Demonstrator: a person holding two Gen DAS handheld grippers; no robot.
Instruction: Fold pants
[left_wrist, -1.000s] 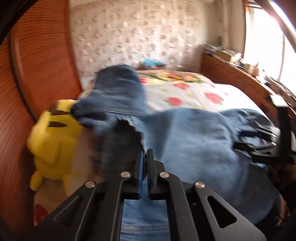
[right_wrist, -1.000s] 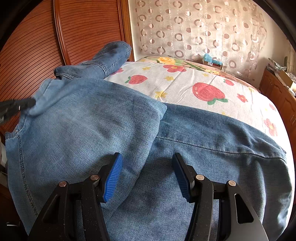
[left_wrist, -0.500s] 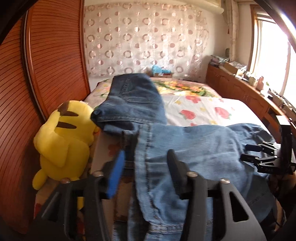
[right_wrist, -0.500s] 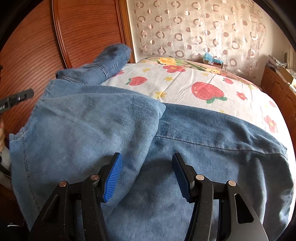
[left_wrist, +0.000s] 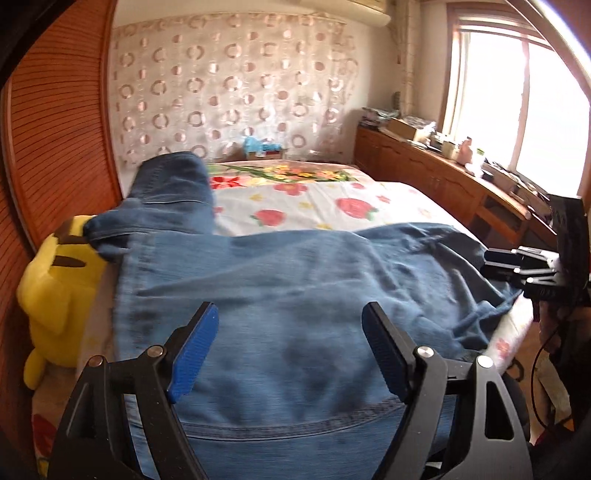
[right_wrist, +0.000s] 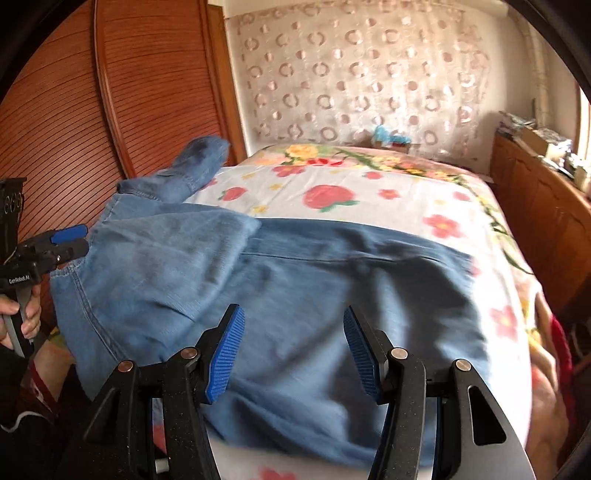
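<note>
Left tool (left_wrist: 290, 349): lower centre of frame, jaws opening, pads clear of the cloth, nothing pinched, apparently releasing a laid fold. Right tool (right_wrist: 293, 349): lower centre, spread, empty, poised over denim. Pants (right_wrist: 280, 295): folded across near end of bed (right_wrist: 406, 195), one leg trailing upper left. Yellow plush toy (left_wrist: 55, 295): left edge.

A bed (right_wrist: 424, 206) with a flowered sheet carries the blue pants (right_wrist: 295, 295), spread across its near end. A yellow plush toy (left_wrist: 55, 295) sits at its edge by the wooden wall.
</note>
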